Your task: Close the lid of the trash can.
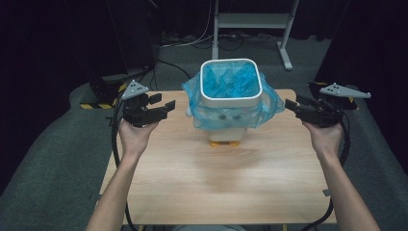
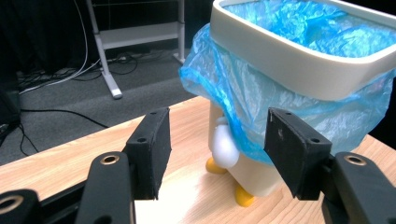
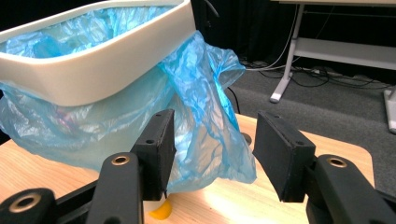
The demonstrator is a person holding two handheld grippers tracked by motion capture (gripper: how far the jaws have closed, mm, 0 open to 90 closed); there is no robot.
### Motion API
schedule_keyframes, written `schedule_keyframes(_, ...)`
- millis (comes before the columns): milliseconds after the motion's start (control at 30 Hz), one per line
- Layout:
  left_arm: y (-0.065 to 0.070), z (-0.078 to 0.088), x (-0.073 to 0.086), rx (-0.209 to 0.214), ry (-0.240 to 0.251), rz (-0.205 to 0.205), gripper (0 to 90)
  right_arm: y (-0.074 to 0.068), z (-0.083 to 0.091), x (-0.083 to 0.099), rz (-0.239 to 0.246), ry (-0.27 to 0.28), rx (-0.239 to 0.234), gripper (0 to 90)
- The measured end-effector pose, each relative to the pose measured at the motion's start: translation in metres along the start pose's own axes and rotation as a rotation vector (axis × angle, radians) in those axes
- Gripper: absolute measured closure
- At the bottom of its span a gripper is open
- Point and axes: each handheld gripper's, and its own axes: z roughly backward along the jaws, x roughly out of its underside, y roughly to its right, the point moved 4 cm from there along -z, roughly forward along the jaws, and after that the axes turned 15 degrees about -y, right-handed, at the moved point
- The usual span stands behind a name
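Observation:
A small white bin [image 1: 230, 98] with orange feet stands at the back middle of the wooden table [image 1: 192, 187]. A blue plastic bag [image 1: 229, 81] lines it and hangs out under the white rim. My left gripper [image 1: 163, 107] is held open to the bin's left, jaws pointing at it, a short gap away. My right gripper [image 1: 291, 106] is open to the bin's right, its jaws close to the hanging bag. In the left gripper view the bin [image 2: 299, 60] lies just past the open gripper [image 2: 217, 149]. In the right gripper view the bag's loose flap [image 3: 205, 116] hangs between and beyond the jaws of the gripper [image 3: 212, 154].
Behind the table stands a white metal frame [image 1: 252, 21] on grey carpet, with cables on the floor. A black-and-yellow striped strip [image 1: 96, 105] lies off the table's left back corner. Black cables trail from both grippers down past the table's sides.

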Motion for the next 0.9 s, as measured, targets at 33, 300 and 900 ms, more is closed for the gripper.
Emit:
schedule_keyframes(33, 0.000, 0.000, 0.001, 0.000, -0.001, 0.001, 40.9, 0.000, 0.000, 0.002, -0.002, 0.009, 0.003, 48.0)
schedule_keyframes(300, 0.002, -0.002, 0.009, 0.007, -0.002, 0.005, 40.8, -0.002, 0.003, 0.011, -0.001, 0.041, 0.016, 50.0)
schedule_keyframes(900, 0.000, -0.009, 0.027, 0.009, -0.014, 0.030, 40.9, 0.002, -0.002, 0.034, -0.042, 0.032, -0.001, 49.9)
